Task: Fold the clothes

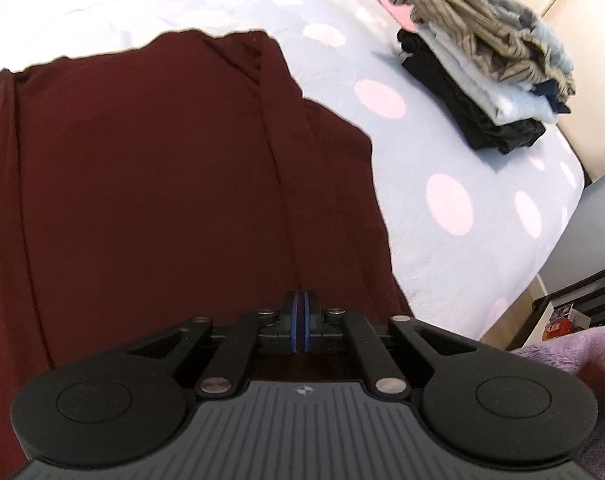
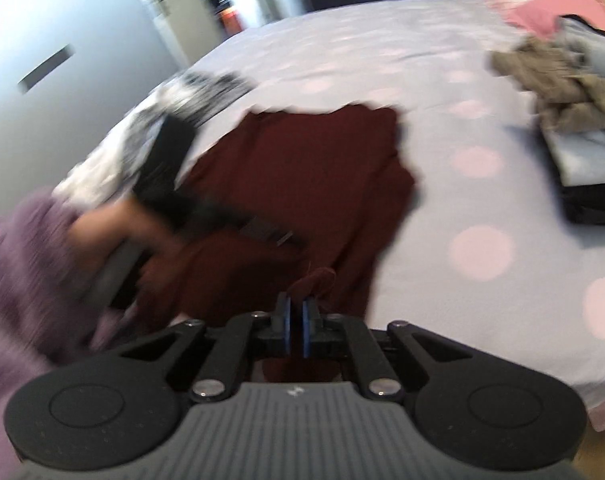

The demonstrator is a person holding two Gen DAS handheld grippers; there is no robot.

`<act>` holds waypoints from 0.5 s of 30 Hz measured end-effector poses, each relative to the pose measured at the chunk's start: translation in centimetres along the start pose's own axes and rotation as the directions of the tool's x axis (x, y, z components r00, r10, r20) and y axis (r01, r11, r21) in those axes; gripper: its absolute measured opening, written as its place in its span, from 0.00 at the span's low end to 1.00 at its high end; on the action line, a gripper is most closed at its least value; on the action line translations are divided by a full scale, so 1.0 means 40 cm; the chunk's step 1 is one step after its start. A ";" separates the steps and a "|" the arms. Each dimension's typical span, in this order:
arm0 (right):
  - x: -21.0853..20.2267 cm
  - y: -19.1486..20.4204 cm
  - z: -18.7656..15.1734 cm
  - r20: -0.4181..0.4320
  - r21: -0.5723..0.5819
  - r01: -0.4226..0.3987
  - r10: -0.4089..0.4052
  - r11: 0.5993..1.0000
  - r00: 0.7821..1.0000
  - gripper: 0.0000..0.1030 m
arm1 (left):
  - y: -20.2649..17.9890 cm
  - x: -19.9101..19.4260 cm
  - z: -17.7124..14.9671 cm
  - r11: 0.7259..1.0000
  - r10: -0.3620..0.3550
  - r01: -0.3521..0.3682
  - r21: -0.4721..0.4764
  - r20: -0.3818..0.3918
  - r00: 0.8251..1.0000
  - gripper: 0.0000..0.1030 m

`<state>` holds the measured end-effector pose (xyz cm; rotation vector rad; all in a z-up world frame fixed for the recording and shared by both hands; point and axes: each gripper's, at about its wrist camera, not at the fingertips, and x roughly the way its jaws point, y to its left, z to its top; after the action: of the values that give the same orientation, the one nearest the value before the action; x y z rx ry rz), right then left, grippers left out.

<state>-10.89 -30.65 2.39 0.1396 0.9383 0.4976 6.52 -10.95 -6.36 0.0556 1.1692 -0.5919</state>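
A dark maroon garment [image 1: 162, 168] lies spread on the polka-dot bed sheet [image 1: 442, 208], with one side folded in along a lengthwise crease. My left gripper [image 1: 301, 312] is shut on the garment's near edge, with maroon cloth between its pads. In the right wrist view the same garment [image 2: 302, 184] lies ahead, blurred. My right gripper [image 2: 296, 312] is shut on a bunched corner of the maroon cloth [image 2: 316, 280]. The left gripper [image 2: 170, 184] and the purple-sleeved arm holding it show at the left of that view.
A stack of folded clothes [image 1: 482, 72], black and white with a striped tan piece on top, sits at the bed's far right; it also shows in the right wrist view [image 2: 574, 132]. A black-and-white patterned garment [image 2: 150, 128] lies at the bed's left edge. A door [image 2: 62, 40] stands beyond.
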 end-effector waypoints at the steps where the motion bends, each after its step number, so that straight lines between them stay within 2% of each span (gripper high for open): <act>1: 0.007 0.025 -0.014 -0.027 -0.017 -0.022 0.022 1.000 0.999 0.07 | -0.001 -0.010 0.002 1.000 0.005 -0.005 0.003 0.007 1.000 0.02; 4: 0.047 0.083 -0.056 -0.105 -0.036 -0.086 0.082 0.996 0.991 0.08 | -0.007 -0.037 0.003 1.000 0.003 -0.004 0.010 0.025 1.000 0.11; 6: 0.077 0.106 -0.073 -0.151 -0.029 -0.109 0.103 0.994 0.983 0.13 | -0.014 -0.047 0.002 1.000 0.009 -0.010 0.024 0.035 0.999 0.15; 7: 0.091 0.116 -0.081 -0.173 -0.024 -0.117 0.111 0.993 0.979 0.18 | -0.018 -0.049 0.000 0.999 0.015 -0.017 0.038 0.035 0.999 0.16; 10: 0.082 0.121 -0.082 -0.166 -0.042 -0.075 0.067 0.996 0.984 0.39 | -0.025 -0.051 -0.010 0.996 0.038 -0.041 0.073 0.036 0.999 0.19; 13: 0.047 0.103 -0.070 -0.137 -0.056 -0.024 0.016 0.998 0.990 0.41 | -0.021 -0.047 -0.010 0.996 0.048 -0.051 0.079 0.040 0.998 0.24; 15: 0.035 0.081 -0.048 -0.125 -0.077 0.024 -0.034 0.997 0.992 0.41 | -0.016 -0.045 0.002 0.994 0.067 -0.072 0.083 0.054 0.996 0.24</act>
<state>-12.86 -27.35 1.26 0.0264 1.0426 0.5188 5.84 -10.78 -4.61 0.1518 1.0879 -0.5777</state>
